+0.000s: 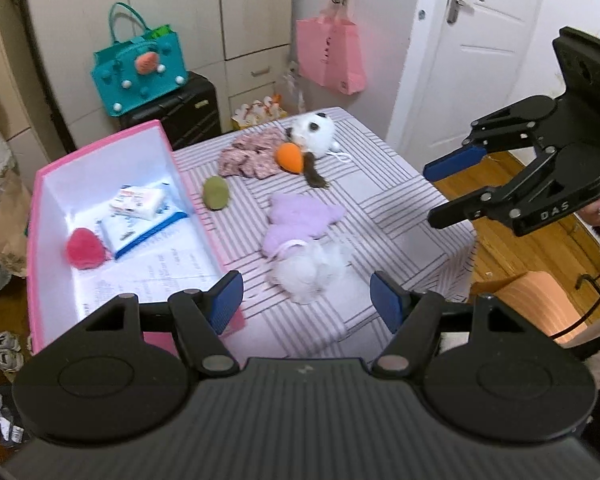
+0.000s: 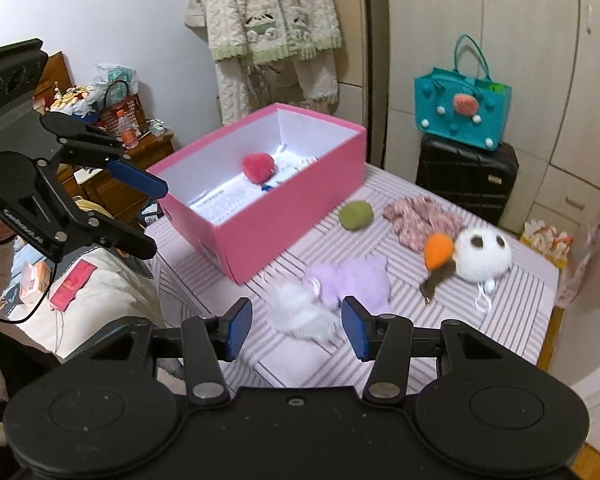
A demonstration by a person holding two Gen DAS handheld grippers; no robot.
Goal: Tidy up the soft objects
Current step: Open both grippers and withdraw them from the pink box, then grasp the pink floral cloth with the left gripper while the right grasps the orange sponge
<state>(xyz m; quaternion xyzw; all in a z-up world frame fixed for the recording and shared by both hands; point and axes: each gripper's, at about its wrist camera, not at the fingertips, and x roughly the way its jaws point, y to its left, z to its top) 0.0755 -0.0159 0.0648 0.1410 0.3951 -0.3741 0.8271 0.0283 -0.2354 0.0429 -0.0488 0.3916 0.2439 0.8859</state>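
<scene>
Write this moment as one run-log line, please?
left gripper: open, empty | right gripper: open, empty | pink box: holds red pompom | purple-white plush, green ball, orange carrot: on table

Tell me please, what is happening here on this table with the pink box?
A person holds two grippers above a striped table, sorting soft toys into the pink box. The left gripper and the right gripper are both open and hold nothing. A red pompom lies in the box. A white and purple plush, a green ball, an orange carrot toy and a panda plush lie on the table.
</scene>
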